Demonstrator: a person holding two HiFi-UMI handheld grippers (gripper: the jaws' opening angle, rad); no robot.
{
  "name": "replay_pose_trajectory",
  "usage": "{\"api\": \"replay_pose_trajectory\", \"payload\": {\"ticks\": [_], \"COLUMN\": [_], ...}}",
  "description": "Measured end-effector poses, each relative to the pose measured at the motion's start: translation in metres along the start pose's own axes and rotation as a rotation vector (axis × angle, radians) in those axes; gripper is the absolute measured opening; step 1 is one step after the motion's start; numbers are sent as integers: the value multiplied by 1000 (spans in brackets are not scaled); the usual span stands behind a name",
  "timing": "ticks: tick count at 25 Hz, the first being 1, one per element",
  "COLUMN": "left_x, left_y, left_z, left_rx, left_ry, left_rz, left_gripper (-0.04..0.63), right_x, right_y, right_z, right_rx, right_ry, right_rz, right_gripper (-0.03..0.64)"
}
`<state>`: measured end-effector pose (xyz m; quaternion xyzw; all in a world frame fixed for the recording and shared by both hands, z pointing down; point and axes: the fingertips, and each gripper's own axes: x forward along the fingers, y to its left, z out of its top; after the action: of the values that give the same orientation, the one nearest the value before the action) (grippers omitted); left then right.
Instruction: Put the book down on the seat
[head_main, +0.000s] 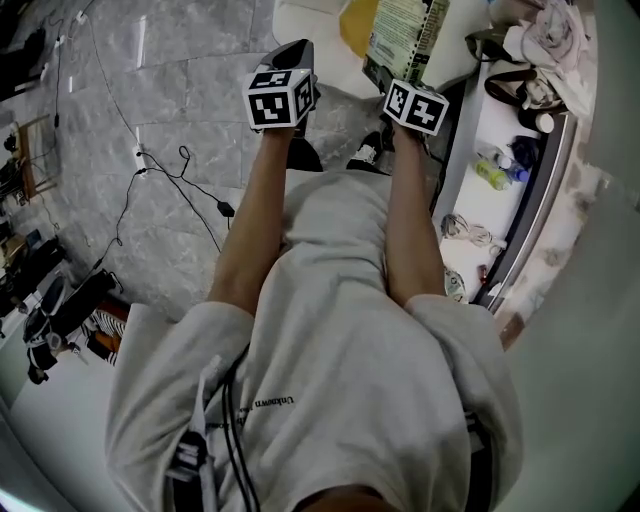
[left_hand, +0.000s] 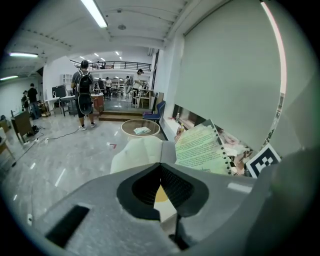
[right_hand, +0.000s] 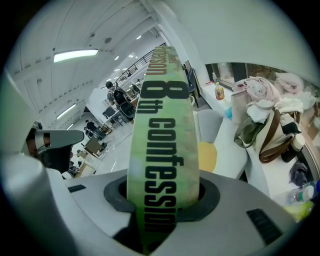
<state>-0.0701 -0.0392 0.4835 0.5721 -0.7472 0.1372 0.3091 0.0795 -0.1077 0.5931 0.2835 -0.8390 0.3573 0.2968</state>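
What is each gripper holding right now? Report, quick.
Left gripper: shut, nothing in it.
Right gripper: shut on the book.

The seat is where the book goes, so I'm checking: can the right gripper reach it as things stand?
Probably yes. The right gripper, jaws shut on the book, faces the seat with its yellow cushion, and nothing shows between them.

Ahead of the fingers (right_hand: 240, 200) of your right gripper (right_hand: 161, 197), the white seat (right_hand: 227, 150) carried a yellow cushion (right_hand: 207, 156). Right of those fingers, the white ledge (right_hand: 265, 175) held a bag (right_hand: 272, 132), heaped clothes (right_hand: 260, 92) and a bottle (right_hand: 219, 91). Left of them, cables (head_main: 165, 175) lay on the grey floor (head_main: 170, 90).
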Motion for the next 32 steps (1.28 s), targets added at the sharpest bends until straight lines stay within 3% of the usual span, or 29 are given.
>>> {"api": "replay_pose_trajectory", "payload": {"ticks": [5,12,20,25,32], "left_x": [9,40,112,147,199], "left_y": [10,12,20,42,87], "left_z": [4,36,81,90,103], "left_rx": [-17,-5,45,89,51], "left_ry": [-3,-62,-36,38,107], "left_rz": [30,-8,-138,-221,-336], "left_gripper": [9,9,9,9,9], "right_x": [14,28,62,88,128], "right_y": [-4,-24,-37,-27,0], "right_z": [5,28,74,75,77], "right_rx": [-39,-60,35,113,111], "right_ry": [30,4,-45,-54,20], "right_rz": [12,-34,-123,-204,-279], "right_gripper": [161,161,161,161,161]}}
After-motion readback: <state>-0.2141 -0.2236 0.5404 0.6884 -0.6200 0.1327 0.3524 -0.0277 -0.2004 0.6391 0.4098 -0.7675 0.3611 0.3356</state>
